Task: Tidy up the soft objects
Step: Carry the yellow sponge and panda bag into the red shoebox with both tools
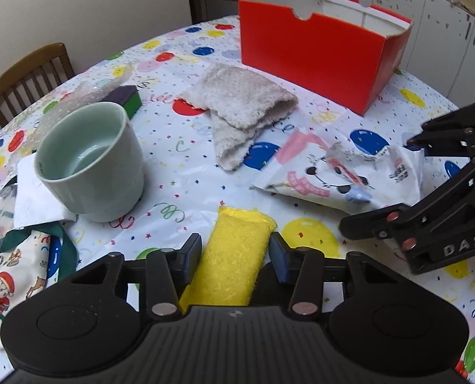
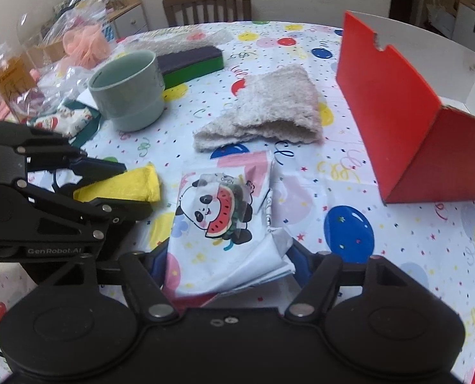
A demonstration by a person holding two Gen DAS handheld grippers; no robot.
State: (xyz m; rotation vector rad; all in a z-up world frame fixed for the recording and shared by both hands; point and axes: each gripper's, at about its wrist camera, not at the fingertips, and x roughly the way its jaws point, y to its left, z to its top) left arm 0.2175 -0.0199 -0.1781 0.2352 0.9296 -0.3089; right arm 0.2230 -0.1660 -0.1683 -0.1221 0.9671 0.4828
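A yellow sponge cloth (image 1: 237, 249) lies on the balloon-print tablecloth, and my left gripper (image 1: 236, 252) is shut on it, a pad against each long side. The right wrist view shows the same grip, left gripper (image 2: 135, 188) around the yellow sponge cloth (image 2: 125, 185). A soft tissue pack with a panda print (image 2: 218, 211) lies between the fingers of my right gripper (image 2: 227, 262), which is shut on its creased near end. The left wrist view has this right gripper (image 1: 375, 182) clamping the tissue pack (image 1: 327, 176). A beige fluffy cloth (image 1: 237, 99) (image 2: 269, 108) lies loose beyond.
An open red box (image 1: 317, 64) (image 2: 397, 112) stands at the back right. A pale green mug (image 1: 93, 160) (image 2: 128, 89), a purple and green sponge block (image 2: 189, 60), a Christmas-print fabric bag (image 1: 6, 278) and plastic bags (image 2: 61, 48) crowd the left. A wooden chair (image 2: 205, 3) stands behind the table.
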